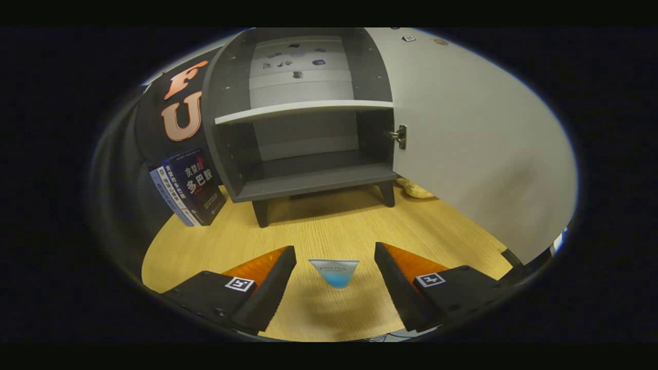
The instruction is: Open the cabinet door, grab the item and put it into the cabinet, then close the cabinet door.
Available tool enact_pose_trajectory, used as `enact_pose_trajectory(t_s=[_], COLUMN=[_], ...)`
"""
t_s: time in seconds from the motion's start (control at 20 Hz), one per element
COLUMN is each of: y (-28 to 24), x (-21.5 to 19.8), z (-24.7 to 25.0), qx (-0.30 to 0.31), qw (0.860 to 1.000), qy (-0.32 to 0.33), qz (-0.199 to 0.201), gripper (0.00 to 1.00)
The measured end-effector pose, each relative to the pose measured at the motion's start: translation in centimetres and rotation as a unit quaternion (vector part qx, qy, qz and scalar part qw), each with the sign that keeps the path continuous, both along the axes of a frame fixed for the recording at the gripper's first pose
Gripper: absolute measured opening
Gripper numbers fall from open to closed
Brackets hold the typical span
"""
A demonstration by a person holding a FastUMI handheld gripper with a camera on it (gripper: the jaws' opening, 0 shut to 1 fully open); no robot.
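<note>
Gripper [335, 277]: fingers apart, holding nothing | tube [334, 272]: between fingertips, lower centre | cabinet [303, 118]: upper centre, door [478, 149] open, right.

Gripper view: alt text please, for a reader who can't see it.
The gripper has its fingers spread open around a small blue-tipped tube on a wooden table. Beyond it a dark cabinet stands with its door swung open and both shelves bare; books lean beside it.

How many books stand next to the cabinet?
2 books: the front book and a second book behind it, both left of the open cabinet. More may be hidden. The open jaws flank a small tube.
</note>
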State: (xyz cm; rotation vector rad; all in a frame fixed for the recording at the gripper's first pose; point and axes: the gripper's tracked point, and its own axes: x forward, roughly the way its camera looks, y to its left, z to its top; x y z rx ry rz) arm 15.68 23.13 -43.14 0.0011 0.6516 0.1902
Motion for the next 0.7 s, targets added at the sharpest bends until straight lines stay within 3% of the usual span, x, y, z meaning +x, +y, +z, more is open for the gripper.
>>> enact_pose_trajectory(t_s=[0.25, 0.3, 0.35, 0.4, 0.7], y=[-0.4, -0.4, -0.3, -0.4, 1.2], x=[0.1, 0.0, 0.1, 0.0, 1.6], z=[-3.8, -4.2, -4.3, -4.1, 2.4], qx=[-0.01, -0.008, -0.004, -0.003, 0.007], qw=[0.999, 0.999, 0.998, 0.998, 0.999], qy=[0.047, 0.053, 0.057, 0.06, 0.045], qz=[-0.005, -0.005, -0.005, -0.007, 0.006], gripper=[0.98, 0.95, 0.77, 0.68, 0.63])
